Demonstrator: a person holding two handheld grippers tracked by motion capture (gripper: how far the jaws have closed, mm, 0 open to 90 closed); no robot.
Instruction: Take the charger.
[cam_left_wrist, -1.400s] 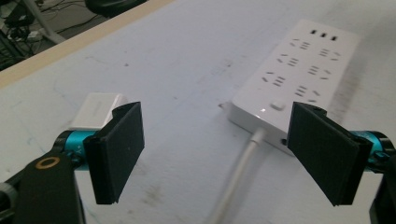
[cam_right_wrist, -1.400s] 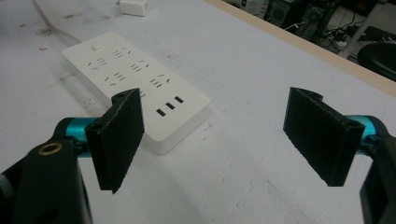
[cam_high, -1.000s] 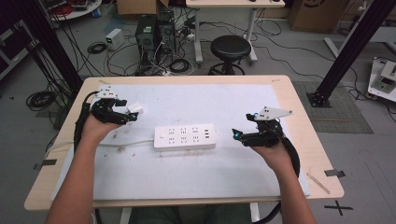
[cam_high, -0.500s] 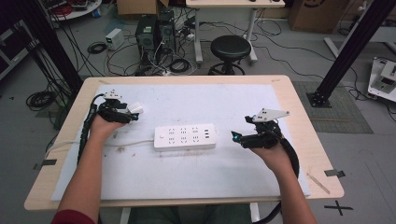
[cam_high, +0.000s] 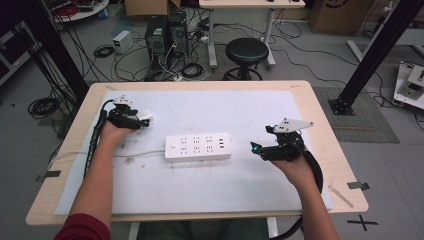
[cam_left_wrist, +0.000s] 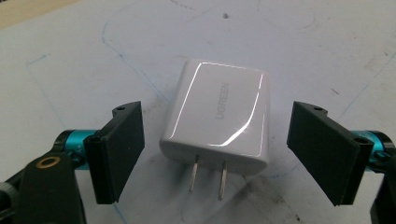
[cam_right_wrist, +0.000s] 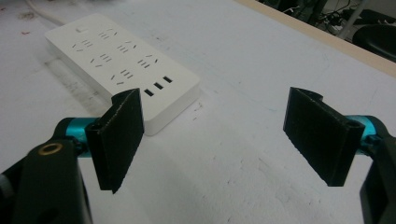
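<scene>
White glossy plastic charger (cam_left_wrist: 215, 119) lies flat on the white-covered bench (cam_high: 210, 185), prongs toward the camera, between the left gripper's (cam_left_wrist: 215, 156) spread fingers (cam_left_wrist: 122, 149), which should close evenly on its sides, while the right gripper (cam_right_wrist: 215, 144) waits open beside the white power strip (cam_right_wrist: 121, 65).

Grey floor (cam_high: 150, 60) strewn with cables (cam_high: 42, 106), black round stool (cam_high: 246, 51), computer towers (cam_high: 165, 32), cardboard boxes (cam_high: 330, 15)

Both forearms reach forward, the left gripper (cam_high: 145, 120) and right gripper (cam_high: 256, 149) spread wide apart
</scene>
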